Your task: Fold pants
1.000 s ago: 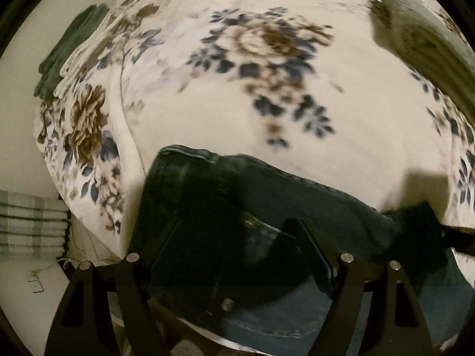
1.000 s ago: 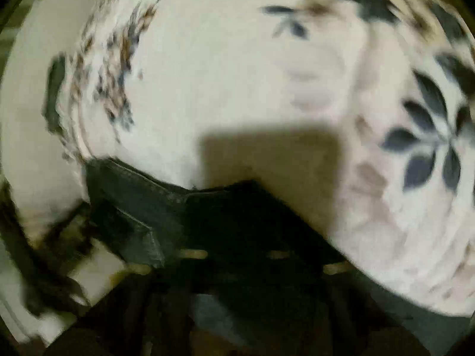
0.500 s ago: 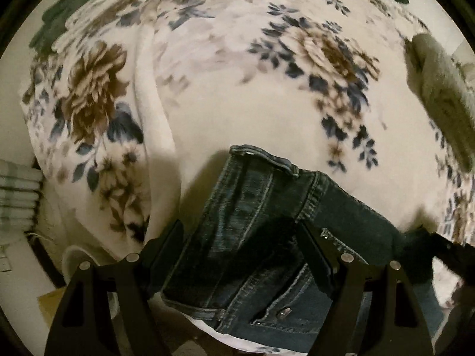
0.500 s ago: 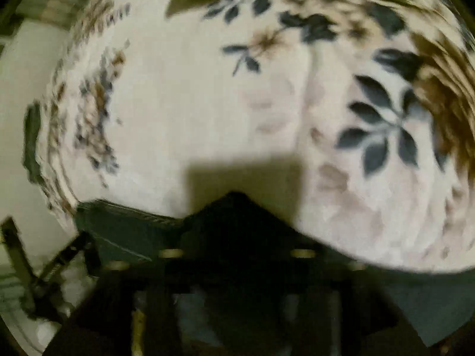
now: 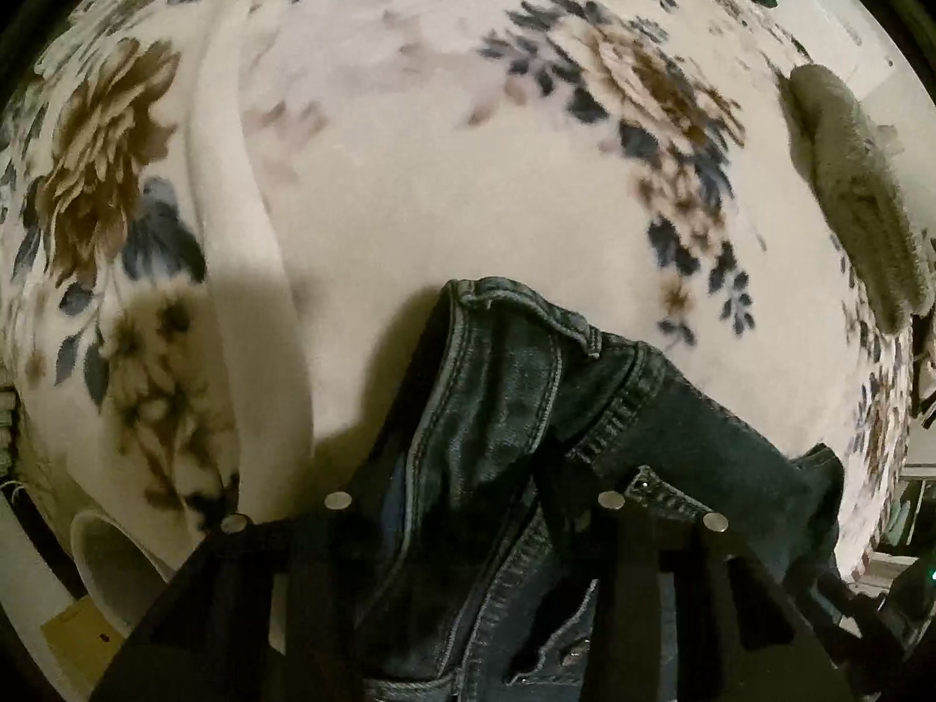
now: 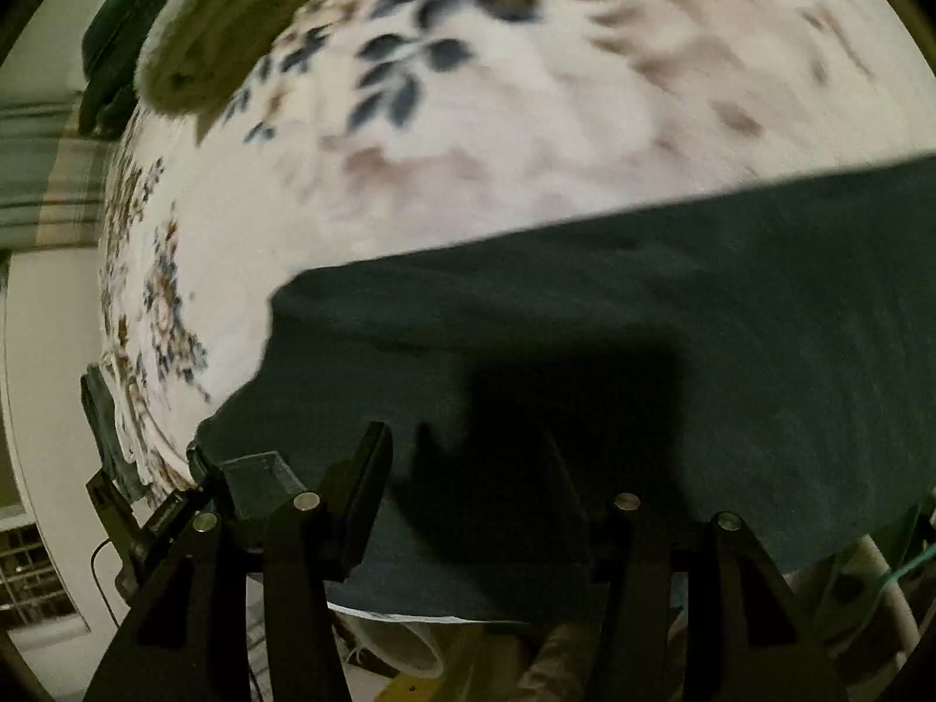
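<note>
Left wrist: left hand-held gripper [image 5: 468, 503] clamps jeans [image 5: 515, 409] waistband; right wrist: right hand-held gripper [image 6: 468, 468] spread apart.

Both views look forward along gripper fingers and down onto the floral blanket [image 5: 374, 222], from close above its near edge. The left wrist view faces across the blanket toward its far edge, with the jeans [image 5: 526, 409] bunched just ahead of the lens and a grey-green towel [image 5: 854, 187] at the right edge. The right wrist view sits nearer still, over dark flat denim [image 6: 643, 322]. The views share the blanket [image 6: 497, 134], the jeans and the towel [image 6: 234, 29].
</note>
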